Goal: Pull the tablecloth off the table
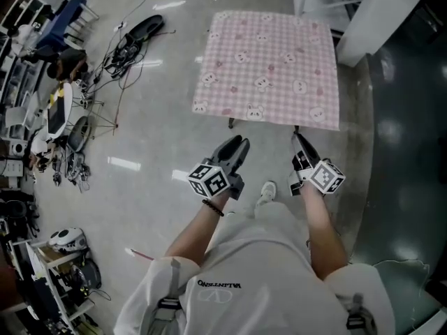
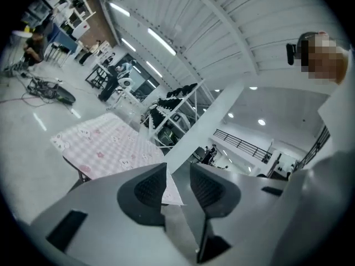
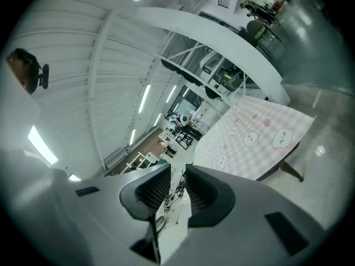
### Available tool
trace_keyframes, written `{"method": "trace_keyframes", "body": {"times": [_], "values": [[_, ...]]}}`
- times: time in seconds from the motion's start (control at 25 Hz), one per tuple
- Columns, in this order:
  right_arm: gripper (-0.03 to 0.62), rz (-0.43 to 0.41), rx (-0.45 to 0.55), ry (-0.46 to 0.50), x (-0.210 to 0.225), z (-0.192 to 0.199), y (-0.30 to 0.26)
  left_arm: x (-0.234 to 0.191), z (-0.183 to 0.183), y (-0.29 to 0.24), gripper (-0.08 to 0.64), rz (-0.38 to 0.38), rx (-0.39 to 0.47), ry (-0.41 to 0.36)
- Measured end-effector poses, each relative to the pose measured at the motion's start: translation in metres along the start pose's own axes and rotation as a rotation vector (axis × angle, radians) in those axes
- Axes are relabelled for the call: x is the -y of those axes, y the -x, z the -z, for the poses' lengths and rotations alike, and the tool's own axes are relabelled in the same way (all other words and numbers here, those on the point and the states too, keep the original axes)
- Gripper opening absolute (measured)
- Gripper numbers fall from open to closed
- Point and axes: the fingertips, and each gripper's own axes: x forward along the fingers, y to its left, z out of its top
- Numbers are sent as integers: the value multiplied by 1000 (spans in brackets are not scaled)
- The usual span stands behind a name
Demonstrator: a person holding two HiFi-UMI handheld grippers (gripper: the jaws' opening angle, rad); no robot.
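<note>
Left gripper point(image 1: 236, 147): jaws a narrow gap apart, nothing held. Right gripper point(image 1: 299, 142): jaws likewise slightly apart, empty. The pink checked tablecloth point(image 1: 269, 68) lies flat over the counter point(image 3: 289, 169), ahead of both grippers and clear of them. Its near edge hangs just beyond the jaw tips, not touching them. Floor point(image 1: 147, 152) lies below both grippers.

We see a bright, evenly lit hall. Ceiling strip lights point(image 2: 161, 40) burn out white in both gripper views, and the glossy floor point(image 1: 126, 163) returns pale streaks of glare. The tablecloth point(image 1: 269, 68) reads sharp, with faint shadows. Both gripper views bulge heavily and darken to black at their corners.
</note>
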Motion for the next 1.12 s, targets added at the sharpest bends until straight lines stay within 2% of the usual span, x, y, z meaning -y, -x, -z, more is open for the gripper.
{"method": "trace_keyframes", "body": {"times": [0.08,0.2,0.48,0.64,0.76,0.88,1.12], "values": [[92,-16,-6,-58,19,-7,-14,-12,10,-20,120,-23,3,60],[95,18,-43,-121,54,-6,-28,-25,21,-48,121,-47,7,116],[97,69,-108,-256,101,30,-48,-65,47,-73,121,-97,6,254],[100,90,-96,-331,126,50,-60,-101,65,-84,121,-99,53,377],[101,140,-81,-390,148,64,-71,-131,85,-91,127,-106,66,479],[103,176,-40,-449,170,76,-83,-162,107,-96,127,-123,49,533],[110,190,27,-532,208,108,-108,-223,139,-104,127,-136,60,620]]}}
